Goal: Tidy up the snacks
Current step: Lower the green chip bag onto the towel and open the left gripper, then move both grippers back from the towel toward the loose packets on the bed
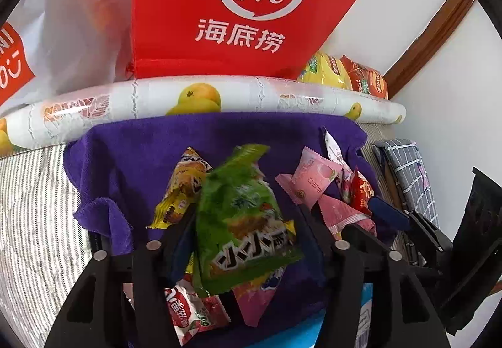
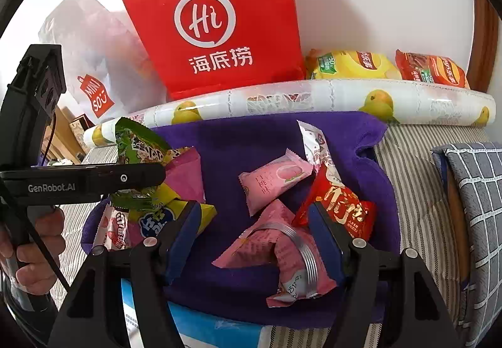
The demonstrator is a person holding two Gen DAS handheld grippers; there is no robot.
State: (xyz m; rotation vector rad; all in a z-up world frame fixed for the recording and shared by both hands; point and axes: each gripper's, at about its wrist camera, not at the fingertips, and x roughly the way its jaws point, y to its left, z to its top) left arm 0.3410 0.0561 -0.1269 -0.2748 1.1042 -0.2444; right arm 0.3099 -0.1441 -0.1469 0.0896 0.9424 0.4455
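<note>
Snack packets lie on a purple cloth (image 1: 131, 153). A green packet (image 1: 241, 207) stands upright between the fingers of my left gripper (image 1: 248, 219); its top is blurred and the pads do not visibly press it, so the jaws read as open. Under it lie a yellow packet (image 1: 185, 181) and a red-and-white one (image 1: 191, 313). My right gripper (image 2: 254, 222) is open over a pink packet with silver stripes (image 2: 282, 254), a finger on either side. Another pink packet (image 2: 273, 181) and a red packet (image 2: 345, 210) lie just beyond. From the right wrist, the left gripper (image 2: 125, 178) shows side-on with the green packet (image 2: 138, 141).
A rolled fruit-print sheet (image 1: 200, 97) borders the cloth's far edge. Behind it stand a red paper bag (image 2: 216, 28), a white plastic bag (image 2: 94, 65) and two chip bags (image 2: 354, 65). A checked cushion (image 2: 470, 207) lies right. A hand (image 2: 34, 238) holds the left gripper.
</note>
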